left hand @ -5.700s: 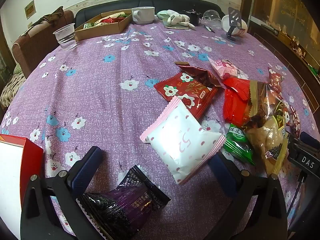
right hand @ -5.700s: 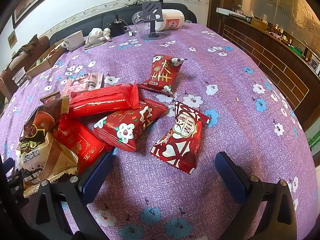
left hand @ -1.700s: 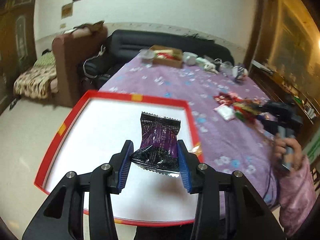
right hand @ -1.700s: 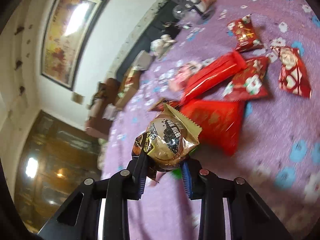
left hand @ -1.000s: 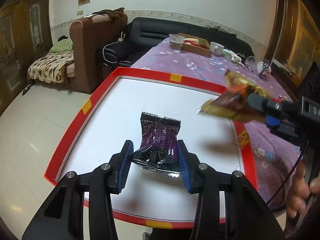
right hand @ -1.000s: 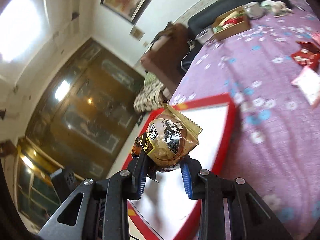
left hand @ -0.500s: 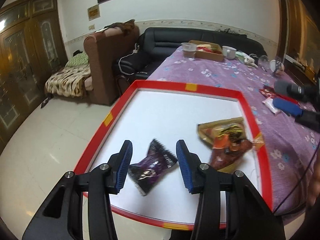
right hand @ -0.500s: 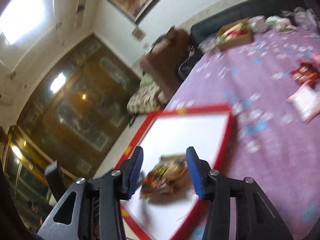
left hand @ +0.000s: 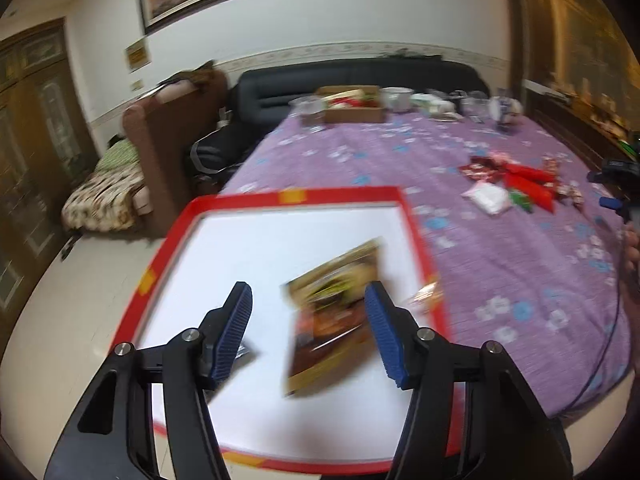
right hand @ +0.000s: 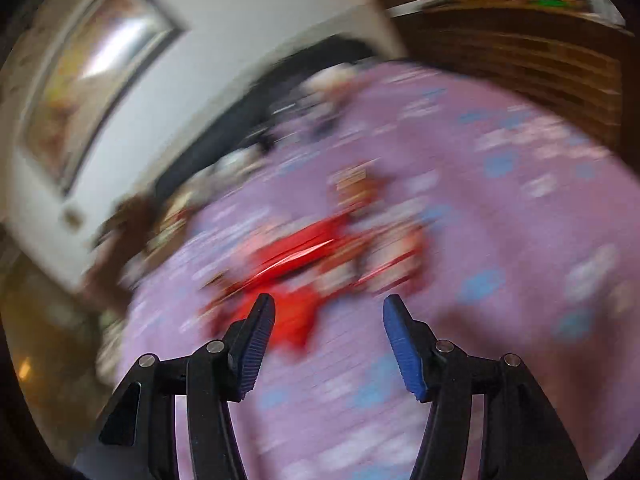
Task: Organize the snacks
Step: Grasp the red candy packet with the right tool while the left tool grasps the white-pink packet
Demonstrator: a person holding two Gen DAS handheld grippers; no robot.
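A red-rimmed white tray (left hand: 292, 197) lies at the near end of the purple flowered table (left hand: 500, 248). In it rests a brown and gold snack packet (left hand: 332, 316). A corner of the dark purple packet (left hand: 242, 354) peeks out behind the left finger. My left gripper (left hand: 308, 332) hovers above the tray, its jaws opening, with nothing pressed between the pads. The pile of red snack packets (left hand: 524, 184) lies far to the right on the table. In the blurred right wrist view my right gripper (right hand: 328, 340) is empty, its jaws opening, pointing at the red packets (right hand: 296, 264).
A cardboard box (left hand: 354, 109), a cup (left hand: 396, 98) and small items stand at the table's far end. A brown armchair (left hand: 172, 140) and a black sofa (left hand: 360, 76) lie beyond. A hand and the other gripper (left hand: 618, 196) show at the right edge.
My left gripper widened and lifted, leaving the purple packet in the tray. My right gripper swung from the tray back over the table to the red packets, having dropped the brown packet.
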